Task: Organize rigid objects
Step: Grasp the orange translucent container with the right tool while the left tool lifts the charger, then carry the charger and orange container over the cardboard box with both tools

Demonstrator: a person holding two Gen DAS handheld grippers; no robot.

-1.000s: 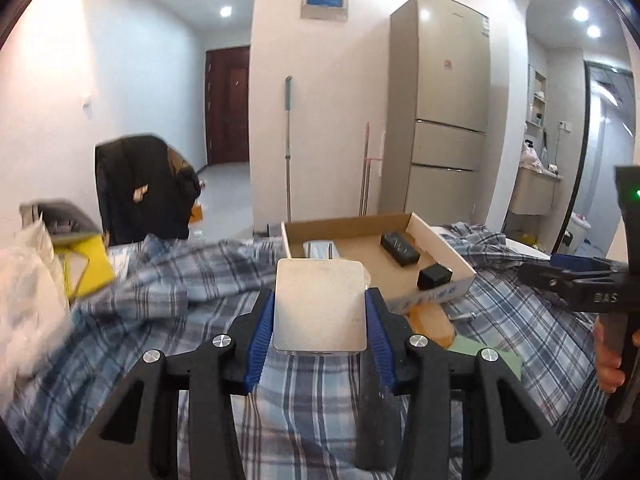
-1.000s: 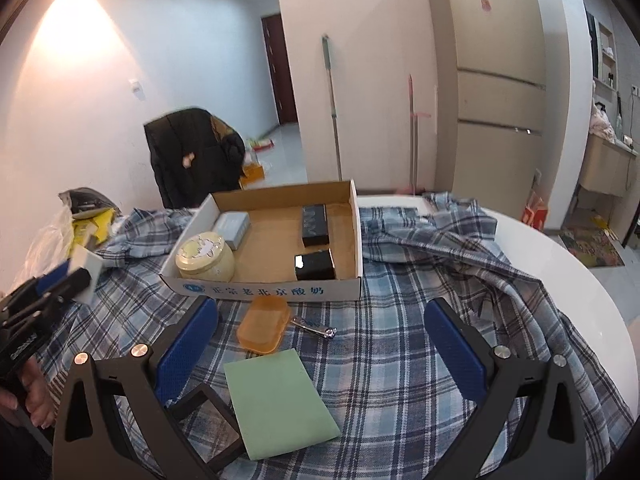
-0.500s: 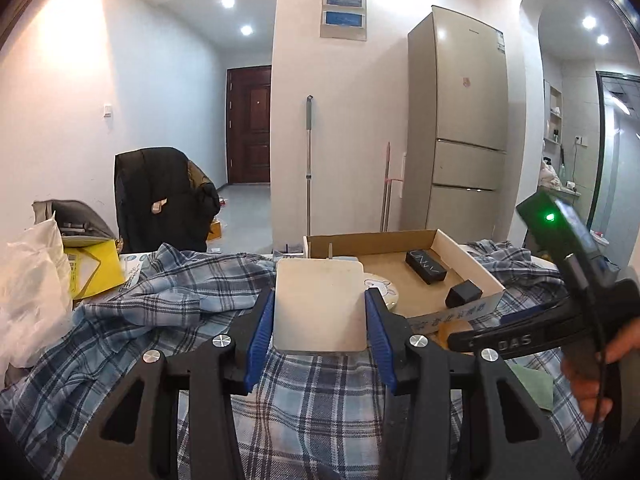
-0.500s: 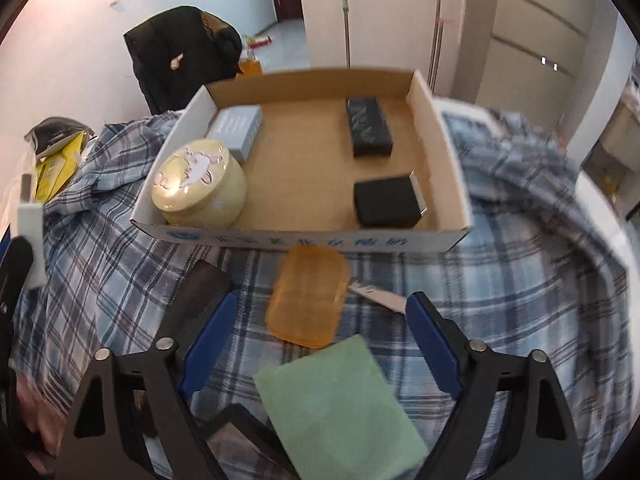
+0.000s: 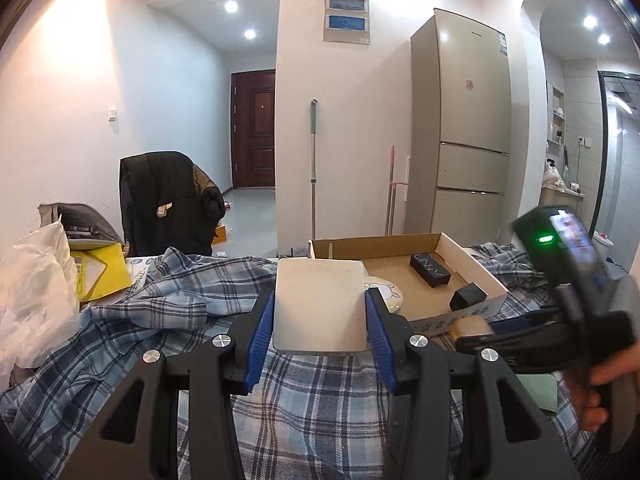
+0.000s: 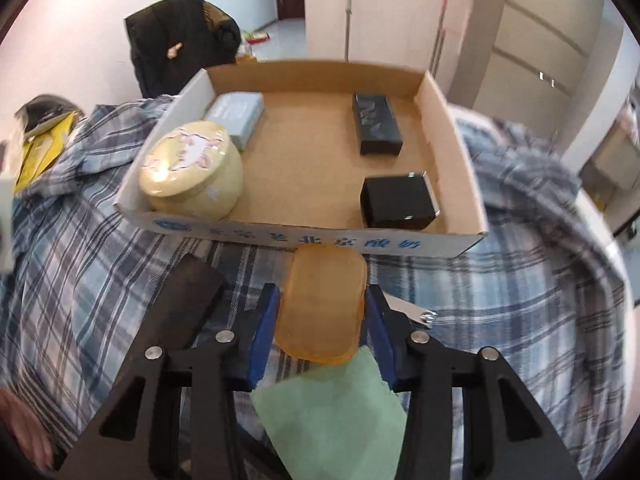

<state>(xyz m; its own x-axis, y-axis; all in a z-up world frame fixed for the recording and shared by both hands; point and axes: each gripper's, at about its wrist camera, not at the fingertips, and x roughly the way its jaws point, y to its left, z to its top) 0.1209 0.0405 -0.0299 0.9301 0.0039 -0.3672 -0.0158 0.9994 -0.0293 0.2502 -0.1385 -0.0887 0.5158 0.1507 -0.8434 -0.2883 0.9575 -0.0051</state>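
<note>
My left gripper (image 5: 320, 312) is shut on a flat white square box (image 5: 320, 304), held above the plaid cloth short of the cardboard tray (image 5: 472, 264). My right gripper (image 6: 322, 316) has its blue pads against both sides of an orange translucent soap-like block (image 6: 324, 304) lying on the cloth just in front of the tray (image 6: 304, 236). The tray holds a cream round tin (image 6: 192, 168), a pale blue box (image 6: 236, 114) and two black boxes (image 6: 376, 122) (image 6: 398, 202).
A green sheet (image 6: 332, 408) lies under the right gripper. A black slab (image 6: 188, 300) lies to its left and a metal nail clipper (image 6: 416, 312) to its right. A white bag (image 5: 32, 292) and yellow packet (image 5: 100, 272) sit at far left.
My right gripper moved forward and down and closed around the orange block. My left gripper stayed shut on the white box and rose slightly.
</note>
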